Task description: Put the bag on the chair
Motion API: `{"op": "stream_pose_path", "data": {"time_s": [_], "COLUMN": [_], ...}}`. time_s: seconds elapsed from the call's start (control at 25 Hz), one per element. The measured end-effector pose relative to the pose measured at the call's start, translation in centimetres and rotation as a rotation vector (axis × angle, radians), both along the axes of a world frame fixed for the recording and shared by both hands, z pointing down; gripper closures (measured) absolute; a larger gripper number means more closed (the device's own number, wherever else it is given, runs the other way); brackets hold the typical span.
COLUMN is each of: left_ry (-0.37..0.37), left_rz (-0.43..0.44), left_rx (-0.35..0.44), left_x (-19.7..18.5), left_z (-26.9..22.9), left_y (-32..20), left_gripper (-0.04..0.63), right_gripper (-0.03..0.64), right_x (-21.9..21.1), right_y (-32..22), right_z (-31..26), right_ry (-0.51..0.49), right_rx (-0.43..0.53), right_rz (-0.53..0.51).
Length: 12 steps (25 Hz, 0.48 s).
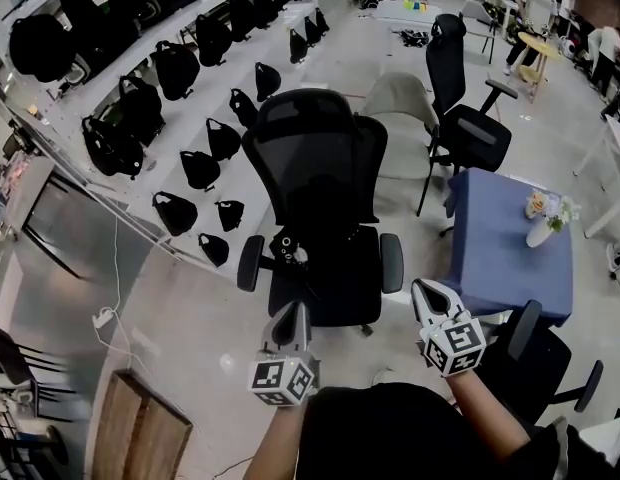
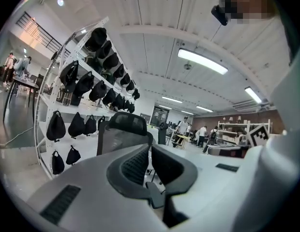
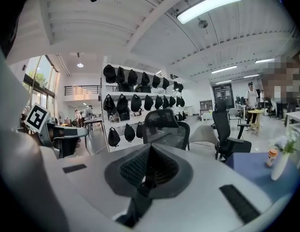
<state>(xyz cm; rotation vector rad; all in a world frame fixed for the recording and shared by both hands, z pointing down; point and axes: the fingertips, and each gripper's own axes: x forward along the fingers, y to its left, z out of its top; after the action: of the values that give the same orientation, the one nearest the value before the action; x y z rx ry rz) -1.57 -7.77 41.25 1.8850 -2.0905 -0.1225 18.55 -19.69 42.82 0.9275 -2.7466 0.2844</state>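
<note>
A black mesh office chair [image 1: 320, 203] stands in front of me, its back toward the bag shelves. On the front left of its seat lies a small black bag [image 1: 288, 249] with pale bits on it. My left gripper [image 1: 294, 313] is low, just short of the seat's front edge, shut and empty. To the right of the seat, level with the armrest, my right gripper [image 1: 423, 290] is shut with nothing in it. The left gripper view shows closed jaws [image 2: 149, 153] below the chair's headrest [image 2: 123, 122]. In the right gripper view the closed jaws [image 3: 149, 153] point at the chair [image 3: 164, 125].
White shelves [image 1: 205, 88] with several black bags run along the left. A blue table [image 1: 505, 238] with a vase stands at the right, with a second black chair [image 1: 460, 98] and a grey chair [image 1: 402, 118] behind. Another chair's arm [image 1: 550, 368] is by my right arm. People stand far off.
</note>
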Motion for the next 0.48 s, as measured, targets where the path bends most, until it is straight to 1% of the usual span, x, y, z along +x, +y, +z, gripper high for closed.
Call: {"op": "stream_pose_path", "data": {"time_s": [0.24,0.4,0.48], "left_ry": [-0.011,0.036,0.036], "left_rz": [0.005,-0.011,-0.002], "left_rx": [-0.012,0.009,0.004], "left_x": [1.4,1.8,2.3], "left_z": [0.7,0.7,0.9], "left_y": [-0.1,-0.1,-0.2], "left_gripper": [0.575,0.575,0.575], "right_gripper": [0.617,0.617,0.618], "right_x": [1.3,2.0,2.4], "right_y": [-0.1,-0.2,-0.4], "right_z": [1.0,1.5,1.5], "right_ry": [0.007,-0.010,-0.007], "right_rx": [-0.021,-0.058,-0.055], "right_rz": [-0.006,-0.011,-0.008]}}
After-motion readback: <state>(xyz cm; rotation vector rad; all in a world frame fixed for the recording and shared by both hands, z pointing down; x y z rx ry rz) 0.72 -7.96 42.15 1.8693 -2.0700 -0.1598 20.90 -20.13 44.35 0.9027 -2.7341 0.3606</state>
